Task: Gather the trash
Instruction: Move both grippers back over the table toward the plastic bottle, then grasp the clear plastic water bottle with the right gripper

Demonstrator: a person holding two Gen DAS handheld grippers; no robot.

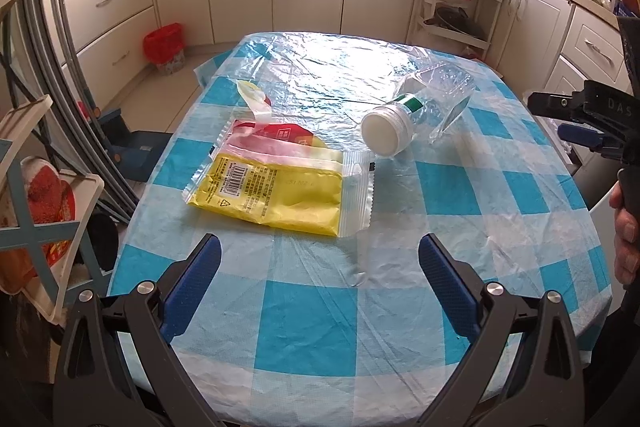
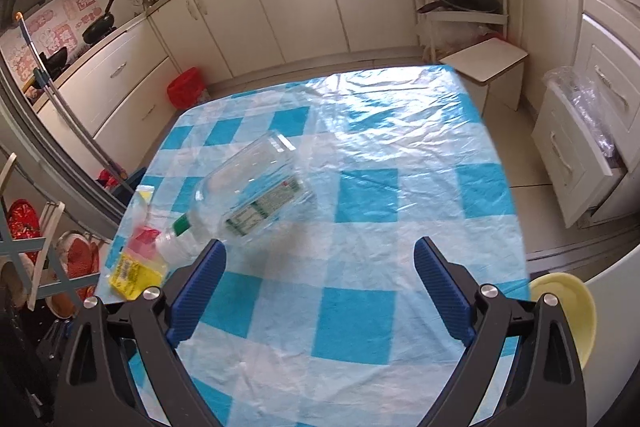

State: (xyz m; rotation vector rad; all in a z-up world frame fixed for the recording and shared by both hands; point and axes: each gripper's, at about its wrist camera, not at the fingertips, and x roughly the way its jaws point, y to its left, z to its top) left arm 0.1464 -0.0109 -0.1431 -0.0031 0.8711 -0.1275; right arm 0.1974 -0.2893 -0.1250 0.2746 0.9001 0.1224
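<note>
Hovering wide open and empty, the left gripper (image 1: 320, 267) faces a yellow wrapper (image 1: 276, 193) and a clear plastic bottle (image 1: 416, 115) lying on the checked tablecloth (image 1: 320, 327). From the right wrist, the right gripper (image 2: 320, 271) gapes empty beside the bottle (image 2: 248, 191).

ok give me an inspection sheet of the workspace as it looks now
surface: table under a blue and white checked plastic cloth, wrinkled.
job's things: clear plastic bottle on its side, white cap on; yellow wrapper flat beside it, apart; smaller torn wrapper behind.
clutter: nothing seen on the table besides these.
grippers: left gripper open, holding nothing; right gripper open, holding nothing; both above the cloth.
cables: nothing seen.
surroundings: kitchen cabinets; red-lined bin on the floor; yellow bowl past the table edge.
</note>
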